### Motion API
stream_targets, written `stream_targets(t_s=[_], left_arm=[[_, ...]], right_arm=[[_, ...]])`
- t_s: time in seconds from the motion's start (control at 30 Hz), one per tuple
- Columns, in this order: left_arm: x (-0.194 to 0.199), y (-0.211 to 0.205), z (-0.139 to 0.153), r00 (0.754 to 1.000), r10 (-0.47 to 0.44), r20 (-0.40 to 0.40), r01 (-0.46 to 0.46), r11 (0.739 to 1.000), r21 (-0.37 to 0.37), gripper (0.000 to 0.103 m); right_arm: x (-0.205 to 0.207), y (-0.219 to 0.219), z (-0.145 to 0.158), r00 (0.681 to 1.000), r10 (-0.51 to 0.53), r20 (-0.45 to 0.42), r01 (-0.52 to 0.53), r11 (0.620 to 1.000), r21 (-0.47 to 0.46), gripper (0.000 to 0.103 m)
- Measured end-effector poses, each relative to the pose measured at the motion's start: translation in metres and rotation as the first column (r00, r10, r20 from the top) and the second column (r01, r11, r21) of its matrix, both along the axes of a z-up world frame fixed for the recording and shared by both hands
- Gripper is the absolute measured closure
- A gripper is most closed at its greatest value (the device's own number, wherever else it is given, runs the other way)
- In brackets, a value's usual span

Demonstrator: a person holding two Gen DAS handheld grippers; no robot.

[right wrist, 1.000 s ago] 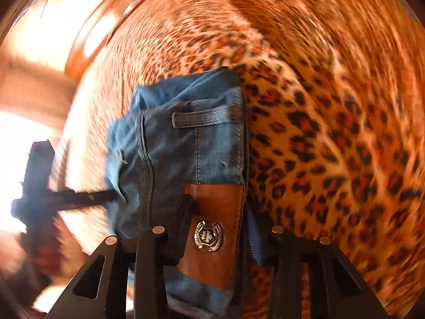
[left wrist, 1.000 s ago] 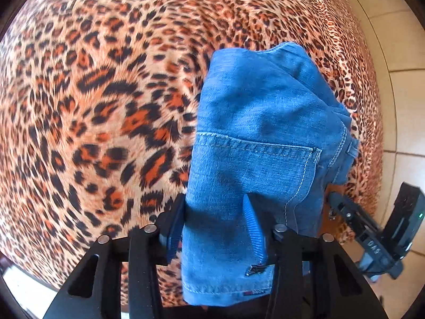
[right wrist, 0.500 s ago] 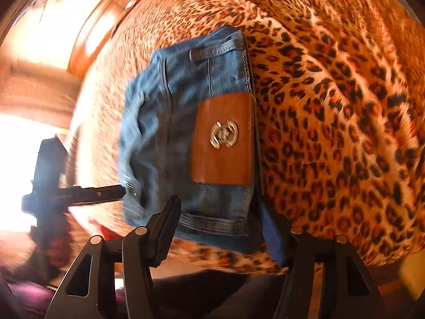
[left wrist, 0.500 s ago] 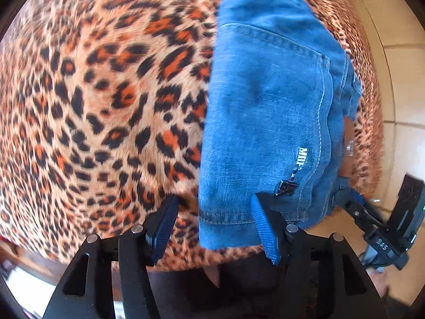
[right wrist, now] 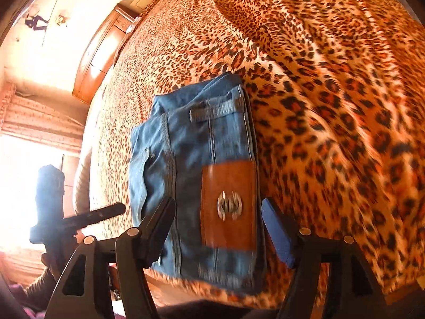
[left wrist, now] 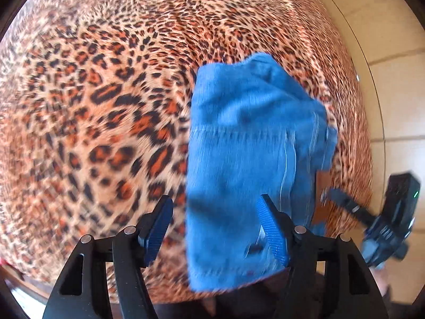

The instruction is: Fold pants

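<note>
The blue denim pants (left wrist: 247, 159) lie folded into a compact bundle on the leopard-print bedspread (left wrist: 93, 106), near its front edge. In the right wrist view the bundle (right wrist: 196, 164) shows a brown leather patch (right wrist: 228, 204) with a metal emblem and a belt loop. My left gripper (left wrist: 216, 228) is open, its fingers on either side of the bundle's near left part, not gripping it. My right gripper (right wrist: 217, 228) is open over the near end of the bundle by the patch. Each gripper shows in the other's view: the right (left wrist: 382, 220), the left (right wrist: 66, 218).
The bedspread (right wrist: 332, 106) covers the whole bed. A tiled floor (left wrist: 393, 79) lies to the right of the bed. A wooden cabinet (right wrist: 103, 50) and a bright curtained window (right wrist: 26, 159) stand beyond the bed's far left side.
Both grippers let go of the pants and opened. The folded bundle now rests on the bedspread. Both grippers have drawn slightly back toward the bed's near edge.
</note>
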State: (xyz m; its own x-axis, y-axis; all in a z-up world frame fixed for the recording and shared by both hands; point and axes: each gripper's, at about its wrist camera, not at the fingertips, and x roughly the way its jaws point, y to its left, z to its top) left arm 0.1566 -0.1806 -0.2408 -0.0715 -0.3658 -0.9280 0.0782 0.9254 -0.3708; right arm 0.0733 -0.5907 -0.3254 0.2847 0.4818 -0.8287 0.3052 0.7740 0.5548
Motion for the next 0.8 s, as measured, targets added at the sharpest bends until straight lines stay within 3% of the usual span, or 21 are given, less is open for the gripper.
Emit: stream_targets(t_s=[0.1,0.23,0.37,0.57,0.67,0.8], left_arm=[[0.007,-0.007,-0.024,0.996,0.032,-0.078,-0.031,0.999,0.011,0.04],[0.008,-0.02,-0.024,0.999,0.017,-0.045,-0.016,1.0,0.018,0.039],[0.001,-0.023,-0.032,0.999,0.016,-0.046,-0.015,1.0,0.022,0.039],[0.006,-0.053,-0.046,0.998,0.014,-0.056,-0.012,0.999,0.034,0.037],[0.011,-0.063,-0.053,0.998,0.014,-0.062,-0.012,0.999,0.037,0.036],[0.016,-0.067,-0.056,0.996,0.01,-0.085,-0.006,0.999,0.046,0.037]], right_arm=[[0.02,0.008,-0.023,1.0,0.004,-0.021,-0.004,1.0,-0.017,0.033],[0.027,0.017,-0.027,0.999,-0.017,0.031,0.013,0.992,0.128,0.026],[0.022,0.004,-0.032,0.998,-0.052,0.04,0.043,0.976,0.213,0.025],[0.022,0.003,-0.044,0.996,-0.007,0.084,-0.012,0.975,0.224,0.022],[0.036,0.012,-0.053,0.996,-0.06,0.062,0.036,0.941,0.336,0.014],[0.047,0.021,-0.058,0.997,0.005,0.077,-0.026,0.96,0.278,0.015]])
